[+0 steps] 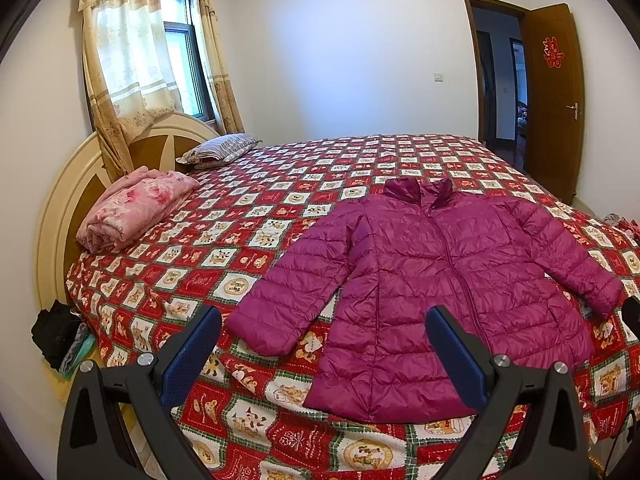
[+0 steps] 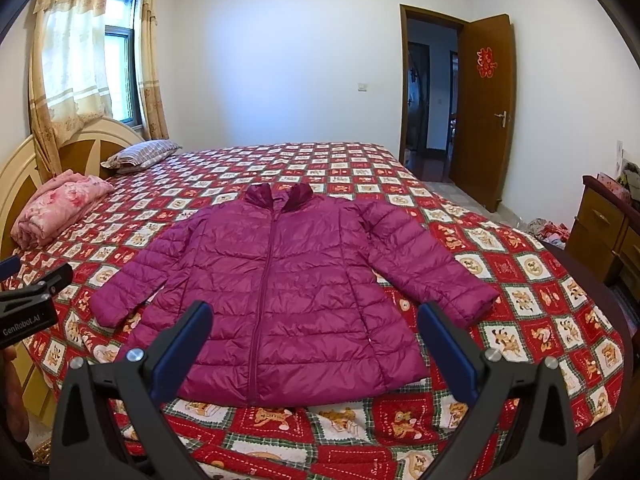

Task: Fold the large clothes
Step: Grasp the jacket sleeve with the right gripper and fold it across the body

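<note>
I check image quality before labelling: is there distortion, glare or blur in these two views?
Left wrist view: strong fisheye bending, dark corners, window overexposed, jacket sharp. Right wrist view: same curved walls and vignette, bright window, jacket evenly lit and in focus, no glare on it.

Spread flat on the red patchwork bedspread (image 2: 520, 264): a magenta quilted puffer jacket (image 2: 280, 280), collar away from the fingers, hem nearest them, sleeves out to either side. Far left of the fingers, against the cream wooden headboard (image 2: 24, 160): a folded pink floral blanket (image 2: 60, 204) (striped pillow (image 2: 140, 152) just beyond). Beyond and right: an open brown wooden door (image 2: 484, 120).
</note>
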A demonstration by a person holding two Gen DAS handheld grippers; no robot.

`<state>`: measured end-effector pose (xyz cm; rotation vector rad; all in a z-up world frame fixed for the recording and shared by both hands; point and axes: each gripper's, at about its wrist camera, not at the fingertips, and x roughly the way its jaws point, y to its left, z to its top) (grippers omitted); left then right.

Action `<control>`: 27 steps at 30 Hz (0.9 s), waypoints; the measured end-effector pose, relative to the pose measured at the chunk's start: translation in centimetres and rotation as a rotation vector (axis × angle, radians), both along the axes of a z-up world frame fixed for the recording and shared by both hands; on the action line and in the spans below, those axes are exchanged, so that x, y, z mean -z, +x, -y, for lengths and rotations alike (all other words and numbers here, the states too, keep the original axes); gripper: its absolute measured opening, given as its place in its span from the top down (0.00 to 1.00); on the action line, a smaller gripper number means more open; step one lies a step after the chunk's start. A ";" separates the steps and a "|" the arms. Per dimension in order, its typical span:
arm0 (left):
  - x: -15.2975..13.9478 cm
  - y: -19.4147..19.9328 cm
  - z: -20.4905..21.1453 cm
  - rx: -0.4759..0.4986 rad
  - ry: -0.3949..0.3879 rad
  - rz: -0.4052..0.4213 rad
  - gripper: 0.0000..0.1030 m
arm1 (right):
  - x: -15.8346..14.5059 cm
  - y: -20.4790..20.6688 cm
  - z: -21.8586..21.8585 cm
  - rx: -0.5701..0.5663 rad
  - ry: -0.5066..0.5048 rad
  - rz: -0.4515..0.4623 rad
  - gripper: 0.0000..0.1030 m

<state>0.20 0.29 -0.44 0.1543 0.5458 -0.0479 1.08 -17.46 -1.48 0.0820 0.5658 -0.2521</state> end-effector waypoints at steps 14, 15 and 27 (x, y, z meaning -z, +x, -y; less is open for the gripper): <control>3.9 8.7 1.2 0.056 0.110 -0.078 0.01 | 5.3 3.7 13.8 0.193 0.222 -0.076 0.00; 4.2 10.0 1.4 0.054 0.116 -0.082 0.01 | 6.2 3.9 15.5 0.236 0.255 -0.084 0.00; 9.9 22.3 3.6 0.000 0.187 -0.167 0.01 | 13.7 8.5 25.1 0.358 0.406 -0.221 0.32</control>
